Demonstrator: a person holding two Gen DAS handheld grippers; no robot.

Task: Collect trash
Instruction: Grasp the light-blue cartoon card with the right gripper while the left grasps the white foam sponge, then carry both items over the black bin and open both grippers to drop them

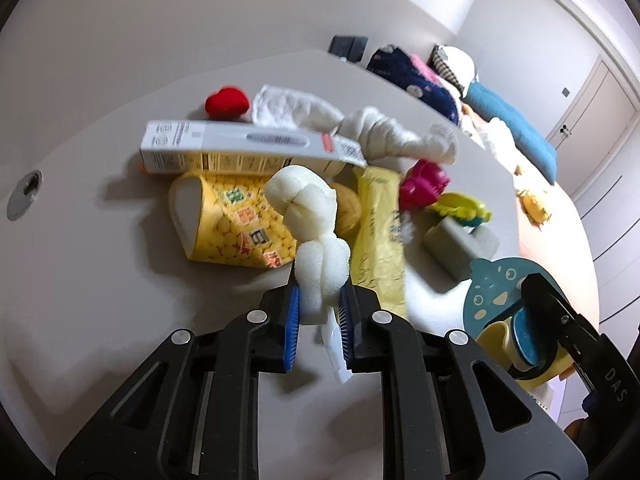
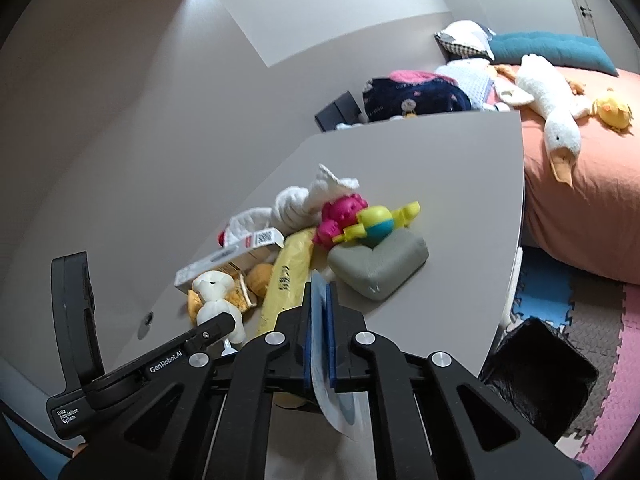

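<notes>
My left gripper is shut on a white knobbly foam piece, held just above the grey table; it also shows in the right wrist view. My right gripper is shut on a thin blue-and-white paper lid; the lid, with a yellow cup under it, shows at the right in the left wrist view. On the table lies a pile: a yellow printed carton, a white long box, a yellow wrapper and white twisted cloths.
A grey foam corner block, a pink toy and a yellow-green toy lie beside the pile. A red heart sits at the back. A black-lined bin stands on the floor mats right of the table. A bed with plush toys lies beyond.
</notes>
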